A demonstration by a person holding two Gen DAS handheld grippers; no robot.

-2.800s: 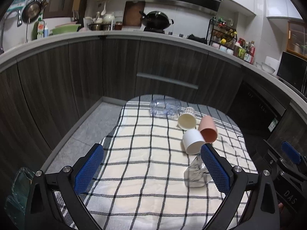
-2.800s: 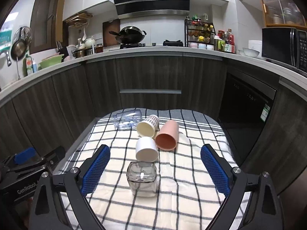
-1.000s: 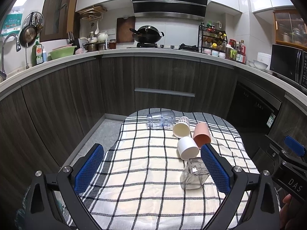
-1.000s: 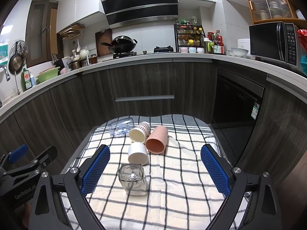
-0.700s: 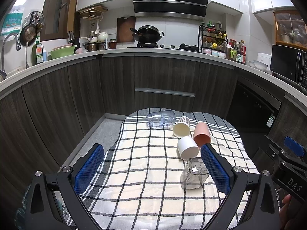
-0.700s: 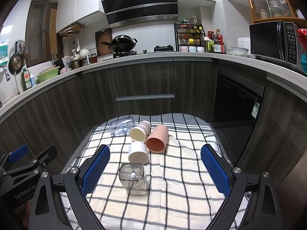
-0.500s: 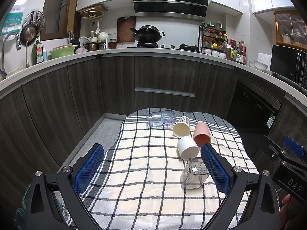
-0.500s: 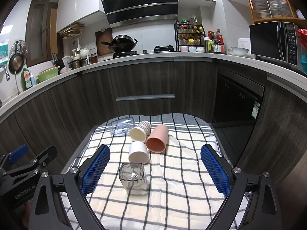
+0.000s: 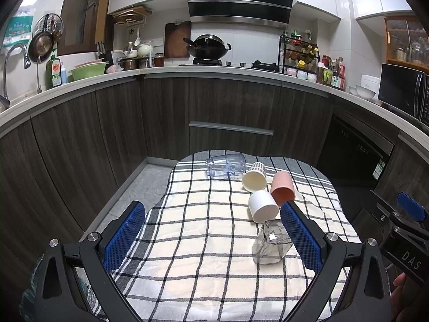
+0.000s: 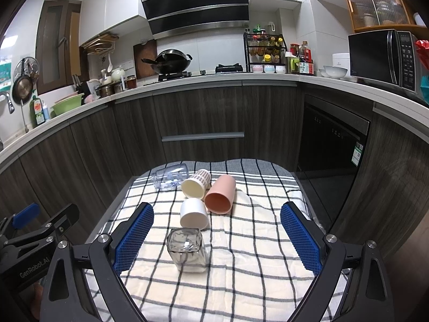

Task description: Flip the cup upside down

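Several cups lie on a checked cloth (image 9: pixel 203 230) (image 10: pixel 249 257). A square clear glass (image 9: pixel 270 242) (image 10: pixel 187 249) stands base up, nearest me. Behind it lie on their sides a white cup (image 9: pixel 262 206) (image 10: pixel 193 212), a pink cup (image 9: pixel 283 191) (image 10: pixel 220 194), a cream striped cup (image 9: pixel 254 179) (image 10: pixel 195 183) and a clear glass (image 9: pixel 225 165) (image 10: pixel 170 179). My left gripper (image 9: pixel 213 236) is open and empty, back from the cups. My right gripper (image 10: pixel 217 238) is open and empty, with the square glass between its fingers' lines but farther off.
Dark wood cabinets (image 9: pixel 230 112) with a drawer handle (image 10: pixel 202 136) curve behind the table. A dishwasher (image 10: pixel 332 145) stands at the right. The right gripper's body (image 9: pixel 402 238) shows at the right edge of the left view; the left gripper's body (image 10: pixel 29 244) shows at the left of the right view.
Since 2.8 s ago both grippers have drawn back and tilted up, so the cups look smaller and lower. Over the last second almost nothing has moved.
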